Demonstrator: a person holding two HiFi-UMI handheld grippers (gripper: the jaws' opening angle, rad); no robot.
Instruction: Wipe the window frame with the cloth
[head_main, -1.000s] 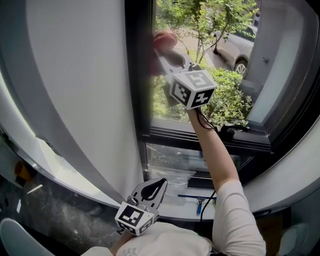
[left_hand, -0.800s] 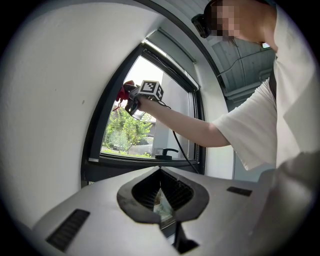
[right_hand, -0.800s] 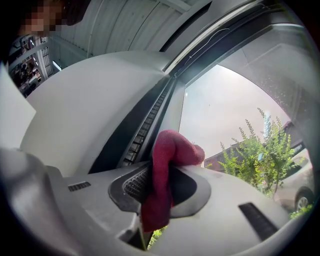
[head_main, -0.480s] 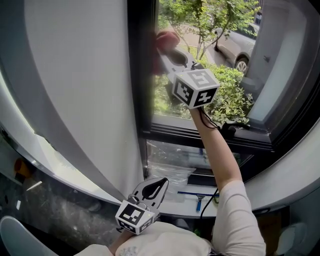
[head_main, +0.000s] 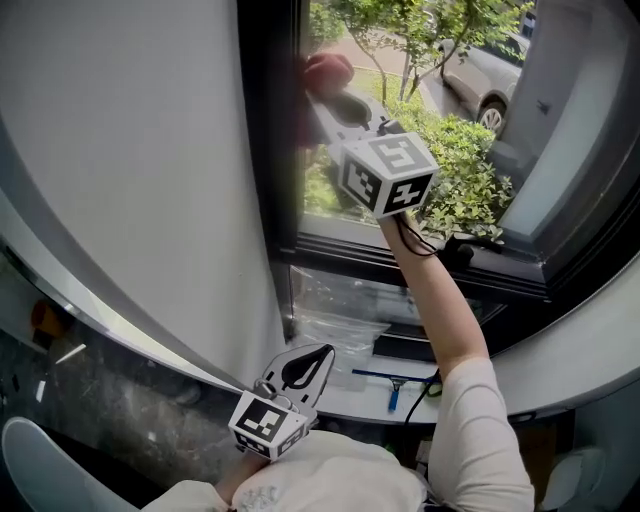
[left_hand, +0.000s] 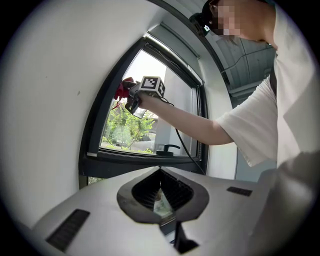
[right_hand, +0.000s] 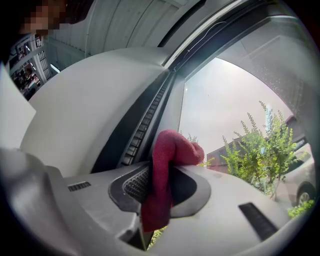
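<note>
A red cloth is pinched in my right gripper, which is raised high with the cloth against the inner edge of the dark window frame, at the left side of the pane. In the right gripper view the cloth bulges out past the jaws and hangs down between them, beside the frame's ribbed strip. My left gripper hangs low near the sill, shut with nothing in it. The left gripper view looks past its shut tips at the right gripper and the cloth.
A blue-handled squeegee and clear plastic wrap lie on the sill below the pane. A black window handle sits on the lower frame rail. Outside are shrubs and a parked car. A white wall lies left.
The right gripper and cloth have stayed at nearly the same spot on the frame, shifting only slightly. The left gripper has hardly moved.
</note>
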